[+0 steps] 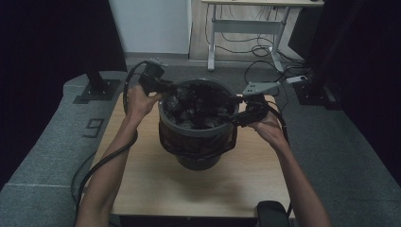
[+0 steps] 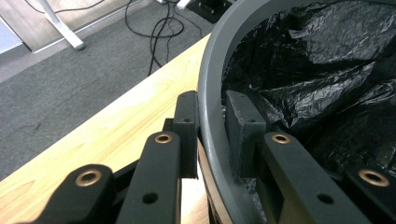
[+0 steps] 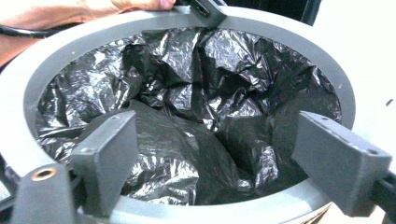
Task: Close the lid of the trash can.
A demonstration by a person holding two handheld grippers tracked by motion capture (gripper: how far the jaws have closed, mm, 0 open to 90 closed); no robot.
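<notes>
A round grey bin [image 1: 198,131] stands in the middle of a wooden table [image 1: 142,179]. A crumpled black bag [image 1: 198,106] lines its inside. My left gripper [image 1: 166,89] is at the bin's far left rim. In the left gripper view my left gripper [image 2: 212,109] straddles the rim [image 2: 212,70], one jaw outside and one inside against the bag [image 2: 317,70], shut on it. My right gripper [image 1: 235,111] is at the right rim. Seen from the right gripper view, it [image 3: 215,135] is wide open over the bag [image 3: 196,79], just inside the near rim [image 3: 289,37].
The bin stands about a hand's width from each side edge of the table. A black object [image 1: 273,213] sits at the front right edge. Grey carpet surrounds the table. Behind it are a desk frame [image 1: 246,26], floor cables [image 1: 265,52] and black stand bases [image 1: 97,87].
</notes>
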